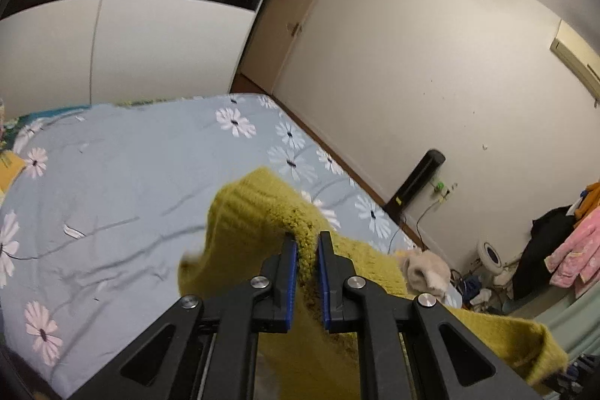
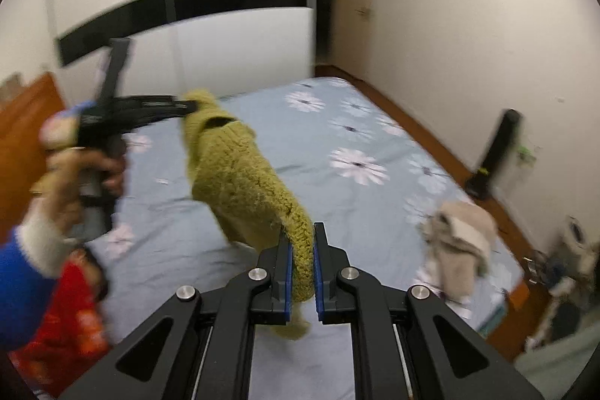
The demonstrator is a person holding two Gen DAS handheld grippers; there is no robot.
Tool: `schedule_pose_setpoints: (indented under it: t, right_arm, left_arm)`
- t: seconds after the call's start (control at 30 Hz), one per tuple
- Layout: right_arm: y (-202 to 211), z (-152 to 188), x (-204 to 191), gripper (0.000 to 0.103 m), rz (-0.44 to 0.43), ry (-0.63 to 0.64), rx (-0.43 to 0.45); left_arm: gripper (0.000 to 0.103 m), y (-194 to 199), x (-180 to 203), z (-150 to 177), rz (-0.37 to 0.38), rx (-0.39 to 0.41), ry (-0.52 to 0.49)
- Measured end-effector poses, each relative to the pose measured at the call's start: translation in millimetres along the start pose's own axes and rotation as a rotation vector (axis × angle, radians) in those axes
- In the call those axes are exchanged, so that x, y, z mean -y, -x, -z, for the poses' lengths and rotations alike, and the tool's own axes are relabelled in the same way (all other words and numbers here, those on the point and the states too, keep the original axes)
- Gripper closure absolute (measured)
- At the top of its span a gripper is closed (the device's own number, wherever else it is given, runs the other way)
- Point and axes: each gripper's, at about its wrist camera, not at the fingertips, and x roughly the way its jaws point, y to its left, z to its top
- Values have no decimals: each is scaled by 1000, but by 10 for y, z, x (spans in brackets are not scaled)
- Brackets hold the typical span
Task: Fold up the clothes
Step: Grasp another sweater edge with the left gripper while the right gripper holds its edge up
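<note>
Above the bed: I hold a yellow-green knitted sweater point(image 2: 240, 171) up off the blue floral bedsheet point(image 1: 123, 182), stretched between my two grippers.
Left gripper point(image 1: 307, 242): my jaws are clamped on a thick knit edge; the rest drapes away right and below.
Right gripper point(image 2: 299, 238): my jaws are pinched on another edge of the same sweater.
Left hand point(image 2: 80, 171): seen from my right side, gripping the other tool's handle.
Beige garment point(image 2: 459, 238): crumpled on the sheet near the bed's right edge, apart from the sweater.

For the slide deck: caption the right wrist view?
Both grippers hold a yellow-green knit sweater above the floral bedsheet.
</note>
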Motion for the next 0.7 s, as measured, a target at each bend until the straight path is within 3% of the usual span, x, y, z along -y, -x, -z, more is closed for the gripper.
schedule_pose_setpoints:
  t: [0.1,0.23,0.3,0.53,0.7]
  right_arm:
    - [161,-102,43,94,-67,-42,28]
    - [-22,-149,464,94,11,-94,-10]
    - [-415,-46,755,94,73,-106,-104]
    - [-1889,652,1625,94,105,-246,-348]
    - [-2651,945,2057,94,132,-295,-420]
  left_arm:
    - [92,112,29,-113,15,2,0]
    - [92,-111,185,-72,22,-37,-33]
    - [92,-496,259,82,5,-99,-40]
    - [92,-2004,180,953,-112,-337,-45]
    - [92,-2854,165,1404,-183,-460,-47]
